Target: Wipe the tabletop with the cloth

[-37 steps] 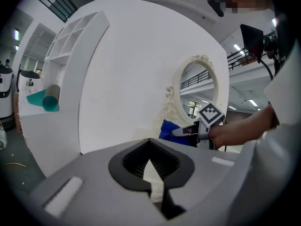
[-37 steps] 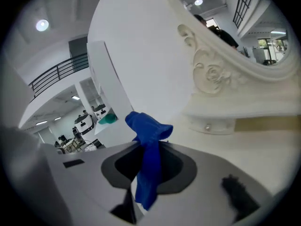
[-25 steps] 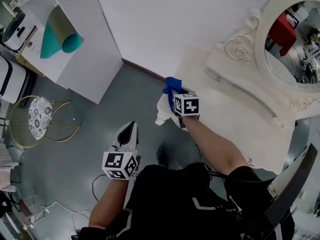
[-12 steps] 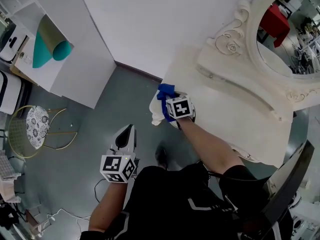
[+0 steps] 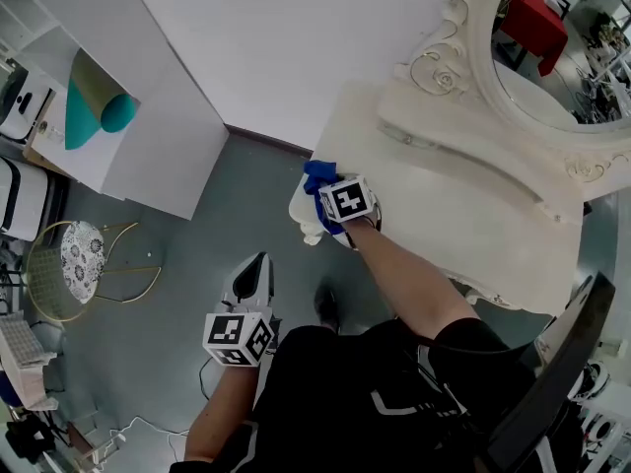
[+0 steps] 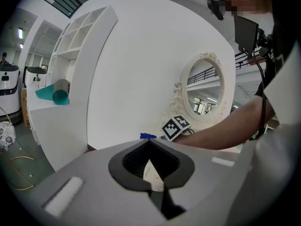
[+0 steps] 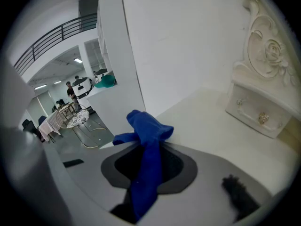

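At 6 o'clock in the head view is the person's black shirt (image 5: pixel 345 402). At 7 o'clock the white left gripper (image 5: pixel 260 260) hangs over the grey floor (image 5: pixel 187 254), well apart from the table. Its own view shows the left gripper (image 6: pixel 151 173) with its jaws pressed together. A small white tab (image 6: pixel 152 170) sits in the dark recess where they meet, and I cannot tell whether it is pinched.

The bare right forearm (image 5: pixel 404 274) reaches from the shirt toward 12 o'clock. It ends at the white right gripper (image 5: pixel 314 203), just above the middle of the view. The right gripper (image 7: pixel 146 160) is clamped on a crumpled blue fabric cloth (image 7: pixel 146 131). The cloth runs down through the jaw seam and bunches out past the tips.

From the head, the cloth (image 5: pixel 317 177) is at the near left corner of the cream-white dressing-table top (image 5: pixel 473 215), right at its edge above the floor. Whether it presses on the tabletop (image 7: pixel 202 109) cannot be told.

At 3 o'clock in the right gripper view a small cream drawer box with carved scrollwork (image 7: pixel 256 109) stands on the table. Farther off, at 1 o'clock in the head view, is the ornate oval mirror frame (image 5: pixel 471 37), against the white wall (image 5: pixel 276 47).

At 10 o'clock is a white shelf unit (image 5: pixel 138 166) holding a teal roll (image 5: pixel 91 114). At 9 o'clock is a gold wire chair with a patterned seat (image 5: pixel 79 256).
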`<state>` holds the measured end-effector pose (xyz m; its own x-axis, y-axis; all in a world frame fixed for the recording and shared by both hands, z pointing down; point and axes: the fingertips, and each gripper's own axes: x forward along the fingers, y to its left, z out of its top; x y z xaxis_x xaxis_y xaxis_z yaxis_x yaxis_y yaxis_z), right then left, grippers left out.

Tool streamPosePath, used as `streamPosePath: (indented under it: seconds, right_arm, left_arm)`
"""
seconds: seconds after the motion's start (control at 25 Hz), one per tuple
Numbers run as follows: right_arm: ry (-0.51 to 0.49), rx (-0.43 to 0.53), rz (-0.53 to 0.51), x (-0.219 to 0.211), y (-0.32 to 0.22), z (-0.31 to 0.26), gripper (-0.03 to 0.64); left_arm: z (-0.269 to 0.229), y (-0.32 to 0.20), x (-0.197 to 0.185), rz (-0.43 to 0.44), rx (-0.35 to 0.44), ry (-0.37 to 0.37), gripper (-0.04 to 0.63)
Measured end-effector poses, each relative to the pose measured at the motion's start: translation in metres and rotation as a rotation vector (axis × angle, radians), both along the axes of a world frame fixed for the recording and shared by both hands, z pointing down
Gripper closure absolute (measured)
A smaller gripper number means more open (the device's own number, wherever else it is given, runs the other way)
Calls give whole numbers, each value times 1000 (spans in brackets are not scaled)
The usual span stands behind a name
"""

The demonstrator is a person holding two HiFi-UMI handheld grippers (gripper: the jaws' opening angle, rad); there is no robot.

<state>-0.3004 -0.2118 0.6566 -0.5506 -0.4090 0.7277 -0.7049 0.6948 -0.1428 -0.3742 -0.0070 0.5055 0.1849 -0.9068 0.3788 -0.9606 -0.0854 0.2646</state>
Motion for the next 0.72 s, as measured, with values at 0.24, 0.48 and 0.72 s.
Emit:
streamPosePath:
  seconds: [0.24, 0.48, 0.72]
  right_arm:
    - [-14, -35, 37, 42, 5, 2, 529]
    - [-25, -54, 97, 105, 12, 2, 529]
    - [-9, -58, 175, 171, 16, 2, 529]
  left_arm:
    - [-9, -14, 31, 73, 41, 2, 586]
    - [-8, -24, 76, 135, 33, 10, 586]
    - [-11, -32, 122, 195, 36, 3, 588]
